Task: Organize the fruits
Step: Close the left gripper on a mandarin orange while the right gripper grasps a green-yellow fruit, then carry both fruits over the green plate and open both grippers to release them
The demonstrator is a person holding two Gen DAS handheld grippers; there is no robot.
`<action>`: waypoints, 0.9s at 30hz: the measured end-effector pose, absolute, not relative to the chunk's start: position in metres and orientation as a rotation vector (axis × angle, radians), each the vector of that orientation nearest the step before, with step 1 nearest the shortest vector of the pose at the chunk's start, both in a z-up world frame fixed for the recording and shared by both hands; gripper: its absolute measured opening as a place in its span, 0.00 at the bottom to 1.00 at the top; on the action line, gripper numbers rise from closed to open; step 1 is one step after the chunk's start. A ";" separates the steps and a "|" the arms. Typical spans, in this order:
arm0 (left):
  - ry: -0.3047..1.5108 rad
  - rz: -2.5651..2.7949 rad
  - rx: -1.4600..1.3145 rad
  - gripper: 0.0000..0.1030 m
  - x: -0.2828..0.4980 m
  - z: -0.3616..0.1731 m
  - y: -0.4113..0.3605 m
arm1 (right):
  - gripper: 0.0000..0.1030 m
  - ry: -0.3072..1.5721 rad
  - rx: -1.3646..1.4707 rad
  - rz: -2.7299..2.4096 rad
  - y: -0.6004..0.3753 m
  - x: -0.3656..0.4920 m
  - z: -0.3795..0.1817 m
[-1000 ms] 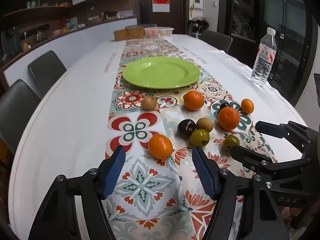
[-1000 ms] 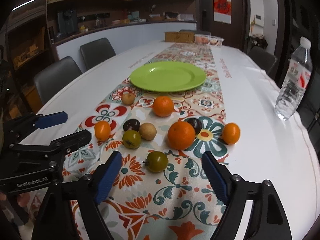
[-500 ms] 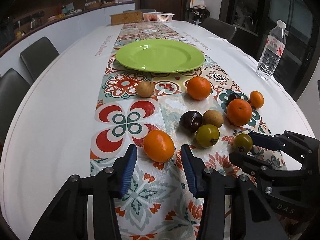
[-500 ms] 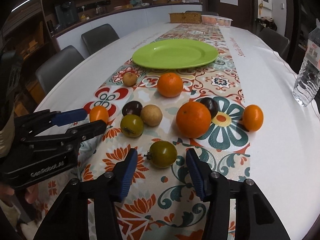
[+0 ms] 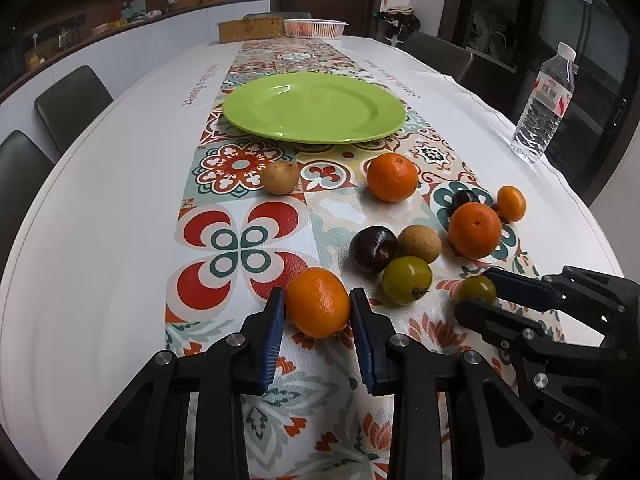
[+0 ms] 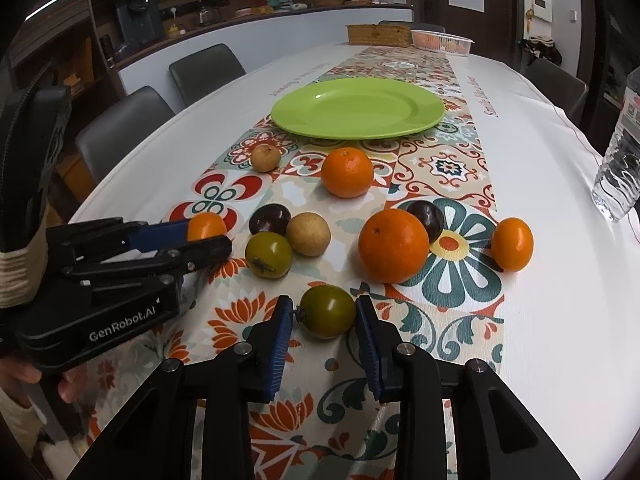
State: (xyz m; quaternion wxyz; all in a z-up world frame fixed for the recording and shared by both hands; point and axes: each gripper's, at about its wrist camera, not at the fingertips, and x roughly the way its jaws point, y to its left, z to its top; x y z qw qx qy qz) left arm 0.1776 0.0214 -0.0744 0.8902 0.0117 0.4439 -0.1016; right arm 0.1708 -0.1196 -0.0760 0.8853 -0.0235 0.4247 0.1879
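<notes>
My left gripper [image 5: 317,312] is shut on a small orange mandarin [image 5: 317,302] that rests on the patterned runner. My right gripper [image 6: 325,318] is shut on a green plum [image 6: 327,311], also on the runner. An empty green plate [image 5: 314,106] lies further back; it also shows in the right wrist view [image 6: 358,107]. Between plate and grippers lie loose fruits: a large orange [image 6: 393,234], another orange [image 6: 347,172], a small mandarin [image 6: 512,243], two dark plums [image 6: 270,219], a green plum [image 6: 269,255] and two brown fruits [image 6: 308,234].
A water bottle [image 5: 543,106] stands at the table's right edge. A wicker box [image 5: 250,29] and a white basket [image 5: 315,27] sit at the far end. Dark chairs [image 5: 72,104] line the left side. White tablecloth flanks the runner.
Both grippers moved forward and down and closed, the left around the small mandarin, the right around the green plum.
</notes>
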 end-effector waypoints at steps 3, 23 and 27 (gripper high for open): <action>0.912 -0.208 0.021 0.31 0.173 -0.069 0.021 | 0.29 0.874 -0.047 0.405 -0.119 0.170 -0.071; 0.851 -0.199 -0.003 0.31 0.152 -0.036 0.015 | 0.28 0.814 -0.034 0.462 -0.125 0.165 -0.043; 0.837 -0.200 0.003 0.31 0.160 -0.028 0.013 | 0.28 0.785 -0.051 0.461 -0.127 0.171 -0.033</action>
